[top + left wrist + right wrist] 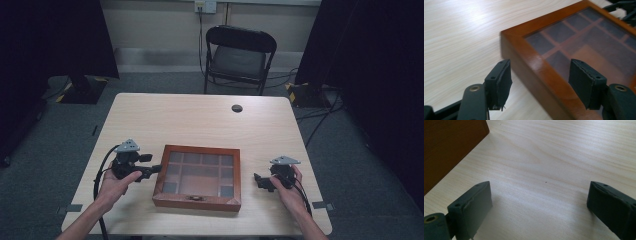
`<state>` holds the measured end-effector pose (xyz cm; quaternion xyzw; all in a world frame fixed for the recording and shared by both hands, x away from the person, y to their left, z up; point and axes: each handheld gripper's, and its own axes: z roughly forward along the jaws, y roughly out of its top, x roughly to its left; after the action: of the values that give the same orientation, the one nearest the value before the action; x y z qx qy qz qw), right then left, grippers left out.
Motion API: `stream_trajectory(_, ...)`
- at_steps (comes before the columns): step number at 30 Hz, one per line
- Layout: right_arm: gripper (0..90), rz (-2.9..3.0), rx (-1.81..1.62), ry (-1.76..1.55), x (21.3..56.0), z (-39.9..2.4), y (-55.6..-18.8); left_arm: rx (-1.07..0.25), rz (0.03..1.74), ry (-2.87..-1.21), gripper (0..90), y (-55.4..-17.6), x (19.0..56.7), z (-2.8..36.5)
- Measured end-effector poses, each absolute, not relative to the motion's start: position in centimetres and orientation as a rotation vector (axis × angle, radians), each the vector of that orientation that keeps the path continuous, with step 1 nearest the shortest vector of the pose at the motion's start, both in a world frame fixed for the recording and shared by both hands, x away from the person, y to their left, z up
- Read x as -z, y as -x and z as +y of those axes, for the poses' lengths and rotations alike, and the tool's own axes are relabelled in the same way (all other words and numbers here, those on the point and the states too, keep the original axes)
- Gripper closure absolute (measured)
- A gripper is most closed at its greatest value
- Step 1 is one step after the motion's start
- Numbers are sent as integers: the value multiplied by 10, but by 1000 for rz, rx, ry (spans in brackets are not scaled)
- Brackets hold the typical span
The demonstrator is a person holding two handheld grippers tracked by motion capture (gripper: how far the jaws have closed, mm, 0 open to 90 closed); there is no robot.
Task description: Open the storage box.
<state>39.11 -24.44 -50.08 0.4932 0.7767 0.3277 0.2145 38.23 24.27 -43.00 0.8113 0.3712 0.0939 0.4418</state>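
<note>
1. A shallow wooden box lay flat on the pale worktop, near the person's edge and about midway between the two hands.
2. The box was reddish-brown and glossy, and rectangular, with mitred corners on its frame.
3. Its lid was a tinted clear pane set in the wooden frame; through it a grid of wooden dividers showed, with small compartments around a larger middle one.
4. A small metal clasp sat at the middle of the front wall, and the lid lay closed.
5. In the left gripper view, the polished near corner of the box caught the light, and the side wall looked darker than the top frame.
6. The left gripper was at the left side of the box, its tips at the left edge. Its jaws stood apart, straddling that corner from slightly above without pressing on it; they gripped nothing.
7. The right gripper rested just off the right side of the box, clear of it. Its jaws were spread wide over bare worktop, holding nothing, with the box's side wall at the upper left of its view.
</note>
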Motion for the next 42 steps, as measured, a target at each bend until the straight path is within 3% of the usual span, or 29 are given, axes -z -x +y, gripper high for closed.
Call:
stream_trajectory(29, 50, 2156, -910, -1366, 501, -244, -391, 14, 660, -2053, 342, -353, 422, 182)
stream_trajectory(34, 50, 2156, -909, -1365, 501, -244, -391, 120, 598, -2066, 429, -349, 425, 169)
stream_trajectory(42, 50, 2156, -909, -1366, 501, -244, -391, 160, 512, -2116, 485, -343, 429, 150)
